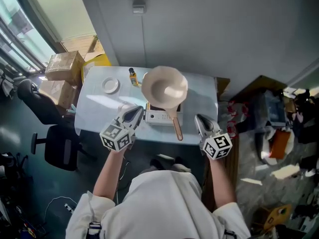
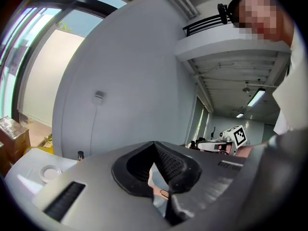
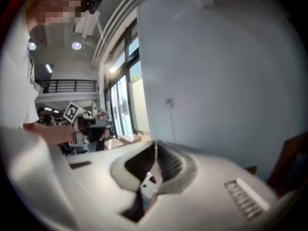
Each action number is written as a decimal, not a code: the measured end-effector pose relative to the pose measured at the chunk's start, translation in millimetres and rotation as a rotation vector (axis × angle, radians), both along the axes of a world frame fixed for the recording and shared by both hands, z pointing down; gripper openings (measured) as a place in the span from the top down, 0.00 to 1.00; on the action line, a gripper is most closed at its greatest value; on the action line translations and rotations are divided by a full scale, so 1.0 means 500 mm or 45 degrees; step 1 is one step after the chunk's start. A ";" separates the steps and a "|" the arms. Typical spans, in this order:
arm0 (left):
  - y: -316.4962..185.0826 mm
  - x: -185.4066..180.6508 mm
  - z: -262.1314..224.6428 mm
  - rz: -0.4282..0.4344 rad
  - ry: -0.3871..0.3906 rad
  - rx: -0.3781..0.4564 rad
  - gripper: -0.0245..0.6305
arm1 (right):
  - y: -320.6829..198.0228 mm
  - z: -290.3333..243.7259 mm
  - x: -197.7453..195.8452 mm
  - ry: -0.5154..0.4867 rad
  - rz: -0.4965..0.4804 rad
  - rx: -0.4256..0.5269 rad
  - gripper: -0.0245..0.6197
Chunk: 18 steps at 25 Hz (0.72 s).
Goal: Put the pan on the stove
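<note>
A cream pan [image 1: 164, 87] with a brown handle [image 1: 177, 127] sits on a small white stove [image 1: 158, 117] on the white table [image 1: 94, 111]. The handle points toward me over the front edge. My left gripper [image 1: 134, 114] hovers at the table's front edge, just left of the stove, jaws shut and empty. My right gripper [image 1: 200, 120] hangs off the table's front right, right of the handle, also shut with nothing in it. In the left gripper view the left gripper [image 2: 155, 144] shows its pads pressed together. The right gripper [image 3: 155, 147] looks the same in its own view.
A small white plate [image 1: 110, 85] and a little bottle [image 1: 132, 76] stand at the back left of the table. Cardboard boxes [image 1: 64, 66] and a black office chair [image 1: 55, 143] are at the left. Clutter [image 1: 279, 133] covers the floor at the right.
</note>
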<state>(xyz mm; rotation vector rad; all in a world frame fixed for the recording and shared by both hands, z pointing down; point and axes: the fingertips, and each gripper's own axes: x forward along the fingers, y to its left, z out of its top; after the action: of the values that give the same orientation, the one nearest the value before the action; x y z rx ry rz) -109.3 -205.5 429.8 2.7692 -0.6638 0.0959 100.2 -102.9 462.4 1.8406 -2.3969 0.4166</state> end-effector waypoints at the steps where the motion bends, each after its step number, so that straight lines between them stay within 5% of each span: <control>1: 0.003 0.000 -0.011 -0.008 0.000 0.018 0.93 | 0.004 -0.015 0.013 0.005 0.025 0.021 0.91; 7: 0.030 0.003 -0.053 -0.038 0.012 0.058 0.93 | 0.036 -0.071 0.081 0.011 0.113 0.093 0.91; 18: 0.052 0.053 -0.065 -0.083 0.014 0.047 0.93 | 0.040 -0.111 0.152 0.055 0.094 0.148 0.91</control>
<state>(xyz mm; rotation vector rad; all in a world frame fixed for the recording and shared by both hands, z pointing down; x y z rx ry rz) -82.9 -179.6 397.1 2.7783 -0.7603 0.0552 176.3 -83.0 407.1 1.9690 -2.3776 0.2452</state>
